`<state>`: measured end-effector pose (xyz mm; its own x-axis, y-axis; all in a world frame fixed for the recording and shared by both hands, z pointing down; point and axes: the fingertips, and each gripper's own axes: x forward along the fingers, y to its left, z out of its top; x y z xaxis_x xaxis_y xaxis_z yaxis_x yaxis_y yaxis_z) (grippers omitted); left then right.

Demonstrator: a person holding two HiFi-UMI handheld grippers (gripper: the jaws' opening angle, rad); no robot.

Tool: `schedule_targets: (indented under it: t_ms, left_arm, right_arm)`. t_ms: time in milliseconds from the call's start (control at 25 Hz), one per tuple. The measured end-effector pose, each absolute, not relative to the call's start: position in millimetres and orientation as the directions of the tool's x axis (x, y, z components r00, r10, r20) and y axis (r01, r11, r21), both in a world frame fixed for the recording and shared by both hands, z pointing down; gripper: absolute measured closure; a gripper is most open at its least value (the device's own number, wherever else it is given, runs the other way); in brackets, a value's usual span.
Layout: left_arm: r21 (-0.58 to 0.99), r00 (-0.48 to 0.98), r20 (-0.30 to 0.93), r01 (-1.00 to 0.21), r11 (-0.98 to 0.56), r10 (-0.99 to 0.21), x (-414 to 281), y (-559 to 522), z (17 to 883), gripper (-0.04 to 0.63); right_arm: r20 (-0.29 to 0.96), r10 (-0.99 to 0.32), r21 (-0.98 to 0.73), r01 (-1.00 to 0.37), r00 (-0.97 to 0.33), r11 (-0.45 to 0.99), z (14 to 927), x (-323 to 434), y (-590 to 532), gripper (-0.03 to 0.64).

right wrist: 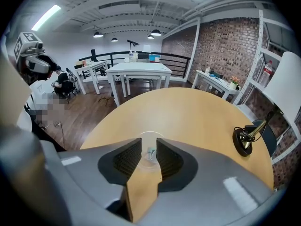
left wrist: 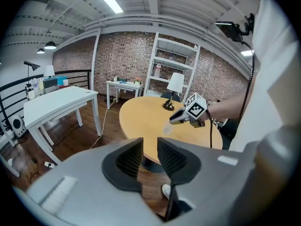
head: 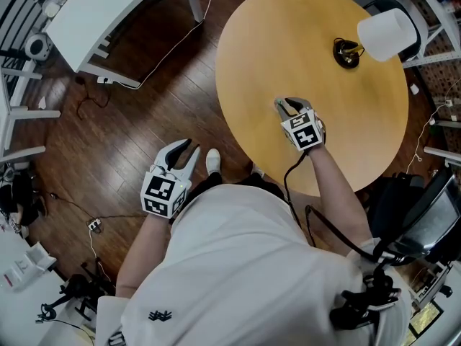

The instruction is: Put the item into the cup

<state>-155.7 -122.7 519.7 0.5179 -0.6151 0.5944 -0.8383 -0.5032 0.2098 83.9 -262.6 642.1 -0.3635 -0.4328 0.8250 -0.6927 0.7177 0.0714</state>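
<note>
Off the left edge of the round table (head: 331,150), over the floor, the left gripper (head: 191,148) is held with its jaws slightly apart and empty. Over the table's near part the right gripper (head: 284,104) is held with its jaws parted. A clear cup (right wrist: 150,136) is seen in the gap, unclamped, and the small item (right wrist: 150,152) lies inside it.

One round table (head: 252,63), one lamp (head: 382,36), one clear cup (right wrist: 149,139), one small item (right wrist: 150,153) in it, two grippers, left gripper (head: 191,148) and right gripper (head: 286,104).
</note>
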Motion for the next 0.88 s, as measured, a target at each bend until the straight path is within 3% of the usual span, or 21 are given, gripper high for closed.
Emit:
schedule_targets:
  t_ms: [520, 880]
  left_arm:
    - [0.213, 0.560, 0.572, -0.807, -0.550, -0.600, -164, -122, 519, 0.522]
    - [0.236, 0.705, 0.524, -0.659, -0.714, -0.478, -158, -111, 524, 0.522]
  right_arm:
    - [0.797, -0.499, 0.094, -0.747, -0.340, 0.659, 622, 85, -253, 0.517]
    - [0.718, -0.632, 0.099, -0.856, -0.291, 0.507, 554, 74, -190, 0.517]
